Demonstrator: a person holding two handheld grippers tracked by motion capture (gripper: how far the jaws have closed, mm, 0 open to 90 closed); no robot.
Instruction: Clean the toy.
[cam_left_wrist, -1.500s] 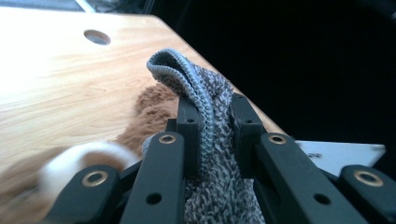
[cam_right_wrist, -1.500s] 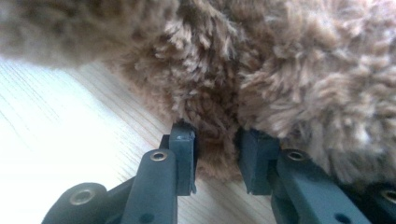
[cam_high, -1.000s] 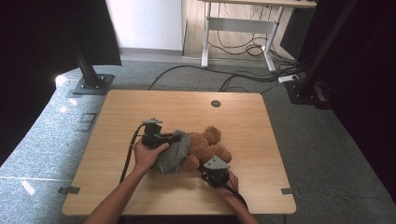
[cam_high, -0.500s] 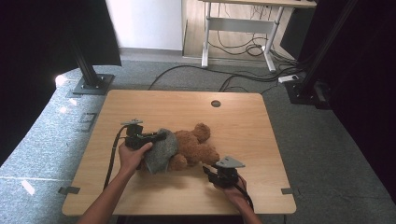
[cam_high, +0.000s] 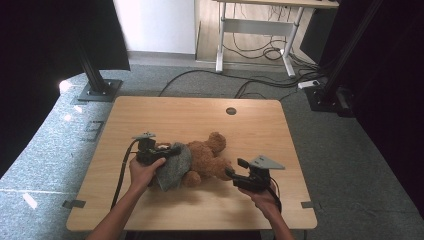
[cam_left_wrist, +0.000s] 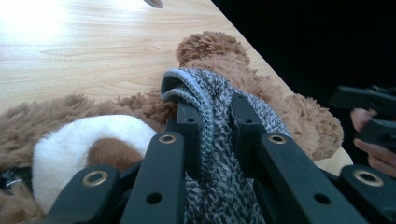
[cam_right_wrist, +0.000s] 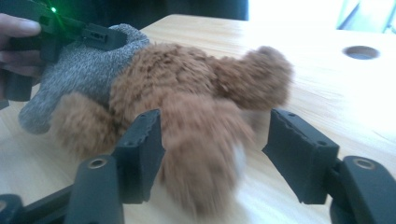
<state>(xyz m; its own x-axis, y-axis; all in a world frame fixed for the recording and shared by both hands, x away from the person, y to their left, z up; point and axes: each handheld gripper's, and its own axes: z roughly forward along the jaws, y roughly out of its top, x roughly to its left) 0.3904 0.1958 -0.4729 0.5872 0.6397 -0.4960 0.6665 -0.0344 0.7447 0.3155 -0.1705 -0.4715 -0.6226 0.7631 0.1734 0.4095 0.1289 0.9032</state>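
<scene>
A brown teddy bear (cam_high: 206, 156) lies on the wooden table (cam_high: 200, 117) with a grey knit garment (cam_high: 172, 167) over its left part. My left gripper (cam_high: 172, 149) is shut on the garment's rolled edge (cam_left_wrist: 205, 93), and the bear's white muzzle (cam_left_wrist: 88, 140) is close beside it. My right gripper (cam_high: 234, 168) is to the bear's right. Its jaws have just been opening and now stand open, wide of the bear's furry leg (cam_right_wrist: 205, 154), which is between them without touching the pads. The bear's body (cam_right_wrist: 177, 79) and the grey garment (cam_right_wrist: 79, 70) lie beyond.
A round cable hole (cam_high: 230, 111) sits near the table's far edge. Black cables trail from both grippers toward the near edge. Dark stand bases (cam_high: 97, 90) (cam_high: 325, 97) and floor cables (cam_high: 260, 82) lie beyond the table.
The left gripper pulled the garment and bear leftward. The right gripper's jaws opened off the bear's leg, and the hand lifted and drew back to the right.
</scene>
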